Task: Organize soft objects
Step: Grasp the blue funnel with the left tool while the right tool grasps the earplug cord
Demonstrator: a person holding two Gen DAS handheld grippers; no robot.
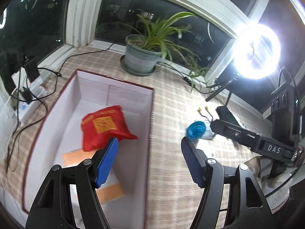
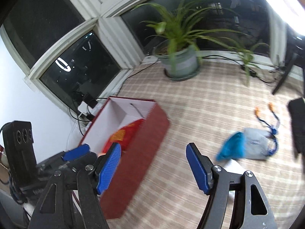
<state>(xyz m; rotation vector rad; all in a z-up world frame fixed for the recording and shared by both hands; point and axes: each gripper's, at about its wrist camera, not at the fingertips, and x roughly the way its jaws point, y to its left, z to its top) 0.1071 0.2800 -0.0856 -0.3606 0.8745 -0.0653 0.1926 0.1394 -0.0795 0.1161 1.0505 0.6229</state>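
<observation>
Red and soft, the pouch (image 1: 103, 126) lies inside the white-lined box (image 1: 114, 91) at the left of the checked bench (image 1: 171, 105), blurred, over an orange paper (image 1: 76, 157) on the box floor. The left gripper (image 1: 149, 152) hangs above the box's near right wall with its fingers spread wide and empty. To the right, well apart from the box, the grey drawstring bag (image 2: 256, 143) with its blue lining turned out rests on the bench; the right gripper (image 2: 154, 157) points between box and bag, fingers also wide and holding nothing. I judge the bag the next piece to collect. The risk: its loose cords (image 2: 266, 118) could snag or trail outside, and a shallow pinch on the limp cloth could let it slip. The box's red wall (image 2: 137, 162) stands between bag and interior, so the bag must clear it. Far off, the potted plant (image 1: 143, 55) and cables (image 1: 47, 80) stay out of the route.
</observation>
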